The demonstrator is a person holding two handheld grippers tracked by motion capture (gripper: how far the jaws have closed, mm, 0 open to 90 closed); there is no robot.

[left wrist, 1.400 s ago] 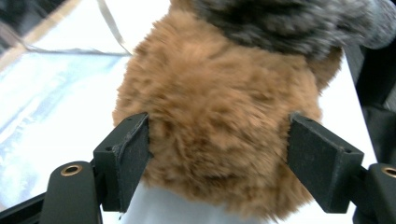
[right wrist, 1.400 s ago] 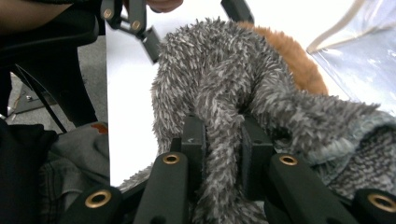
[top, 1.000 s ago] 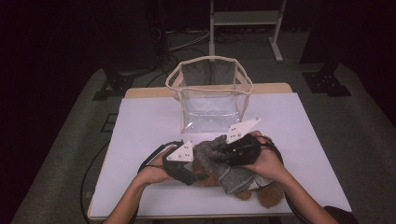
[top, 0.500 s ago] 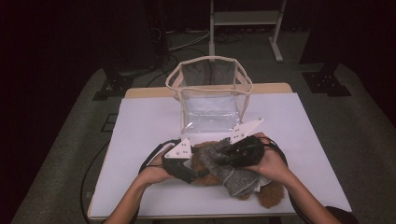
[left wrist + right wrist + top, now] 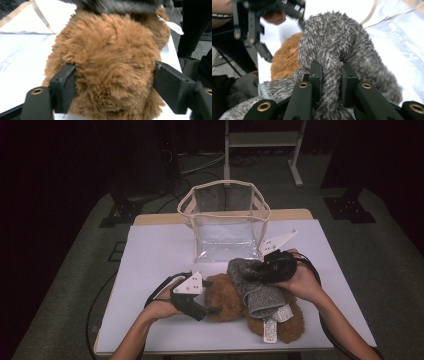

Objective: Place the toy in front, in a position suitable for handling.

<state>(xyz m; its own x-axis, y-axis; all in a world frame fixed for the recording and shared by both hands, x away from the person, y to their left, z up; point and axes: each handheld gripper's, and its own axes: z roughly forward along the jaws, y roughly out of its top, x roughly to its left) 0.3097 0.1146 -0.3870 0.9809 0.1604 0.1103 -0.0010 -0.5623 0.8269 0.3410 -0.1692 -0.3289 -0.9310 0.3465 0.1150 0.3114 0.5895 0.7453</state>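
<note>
A brown plush toy [image 5: 227,300] lies on the white table [image 5: 150,255] near its front edge, with a grey fuzzy garment [image 5: 260,295] draped over its middle. My left gripper [image 5: 214,309] reaches in from the left. Its jaws have just been opening, and the plush [image 5: 110,62] still fills the gap with fur against both pads [image 5: 66,82]. My right gripper [image 5: 252,275] is shut on a fold of the grey garment [image 5: 332,42] and holds it lifted above the toy. The brown fur [image 5: 285,60] shows beneath that fold.
A clear plastic bag with cream trim [image 5: 225,220] stands open-topped just behind the toy, at the middle of the table. White labels [image 5: 270,330] hang from the garment near the front edge. A metal stand [image 5: 260,140] rises on the dark floor beyond.
My right hand has moved right and slightly away, drawing the grey garment off the toy's left part, so more brown fur shows. The left hand has stayed put.
</note>
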